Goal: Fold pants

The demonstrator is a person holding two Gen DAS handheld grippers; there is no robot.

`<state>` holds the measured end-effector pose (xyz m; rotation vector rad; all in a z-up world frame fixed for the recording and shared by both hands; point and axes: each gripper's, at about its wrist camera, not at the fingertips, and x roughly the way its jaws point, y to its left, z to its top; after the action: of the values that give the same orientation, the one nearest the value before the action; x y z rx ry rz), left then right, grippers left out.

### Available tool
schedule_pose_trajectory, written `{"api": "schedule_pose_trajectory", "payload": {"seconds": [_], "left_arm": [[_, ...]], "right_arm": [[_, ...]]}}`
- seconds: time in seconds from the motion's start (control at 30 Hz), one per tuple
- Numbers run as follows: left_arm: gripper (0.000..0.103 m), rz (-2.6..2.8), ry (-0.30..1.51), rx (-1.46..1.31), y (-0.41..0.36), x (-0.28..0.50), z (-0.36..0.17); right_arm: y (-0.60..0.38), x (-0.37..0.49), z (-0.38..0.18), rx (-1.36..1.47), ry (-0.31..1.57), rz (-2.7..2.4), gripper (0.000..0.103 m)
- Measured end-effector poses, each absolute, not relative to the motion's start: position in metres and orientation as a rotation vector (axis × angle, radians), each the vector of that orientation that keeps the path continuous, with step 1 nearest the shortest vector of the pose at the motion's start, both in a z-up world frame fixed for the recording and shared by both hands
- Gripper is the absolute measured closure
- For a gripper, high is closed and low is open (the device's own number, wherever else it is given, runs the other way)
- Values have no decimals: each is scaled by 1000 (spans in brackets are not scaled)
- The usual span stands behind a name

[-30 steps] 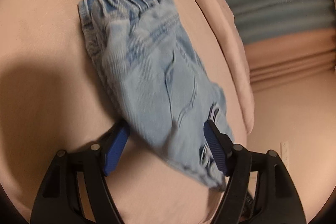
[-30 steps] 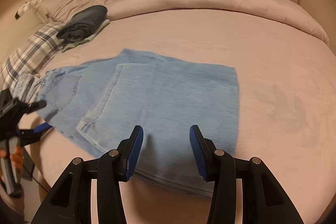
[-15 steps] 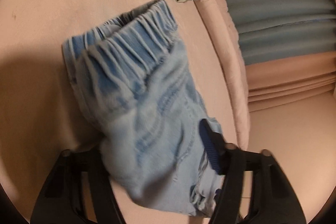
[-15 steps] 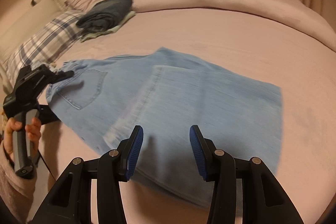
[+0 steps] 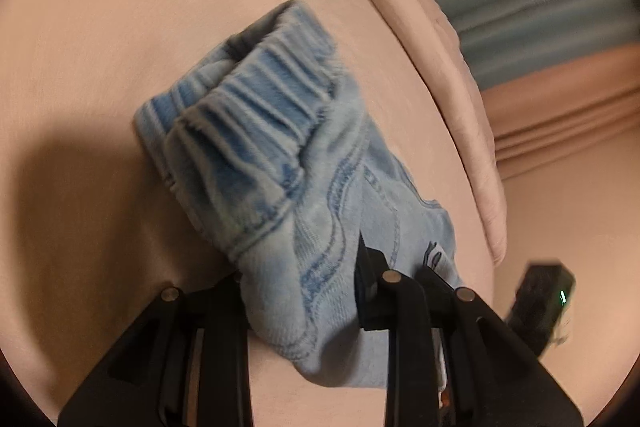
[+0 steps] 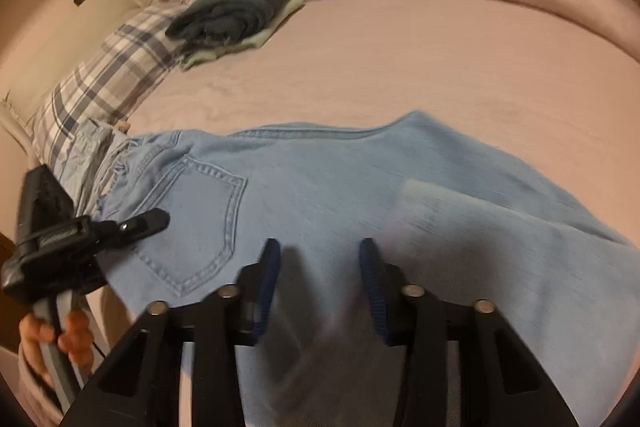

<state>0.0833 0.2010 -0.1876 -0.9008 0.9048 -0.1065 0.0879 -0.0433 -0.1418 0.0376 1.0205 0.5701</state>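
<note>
Pink bed [image 6: 400, 59] under jeans [image 6: 320, 195]; left gripper [image 5: 304, 291] clenched on waistband, right gripper [image 6: 316, 287] released.

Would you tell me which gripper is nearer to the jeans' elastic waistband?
Left. The left gripper clamps denim just below the waistband; the right gripper sits over the legs, past the back pocket.

Home bedroom: pink-sheeted bed [image 6: 400, 59], plaid pillow [image 6: 108, 75], folded clothes stack [image 6: 240, 11], curtains [image 5: 532, 11].

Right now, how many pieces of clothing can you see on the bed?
3, possibly more hidden: light blue jeans spread across the bed near both hand-held grippers, dark folded jeans up by the plaid pillow, and a pale folded garment underneath those dark ones.
</note>
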Motion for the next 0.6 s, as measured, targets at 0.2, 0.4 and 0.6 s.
{"api": "schedule_pose_trajectory", "payload": {"seconds": [0.2, 0.4, 0.6], "left_arm": [[77, -148, 831, -688, 176, 84, -150], [77, -164, 798, -590, 162, 87, -131], [77, -169, 808, -536, 150, 89, -125]], "right_arm": [[-47, 123, -161, 120, 1114, 542, 102], [-71, 97, -155, 246, 1169, 593, 103], [-54, 43, -163, 164, 1231, 689, 103]]}}
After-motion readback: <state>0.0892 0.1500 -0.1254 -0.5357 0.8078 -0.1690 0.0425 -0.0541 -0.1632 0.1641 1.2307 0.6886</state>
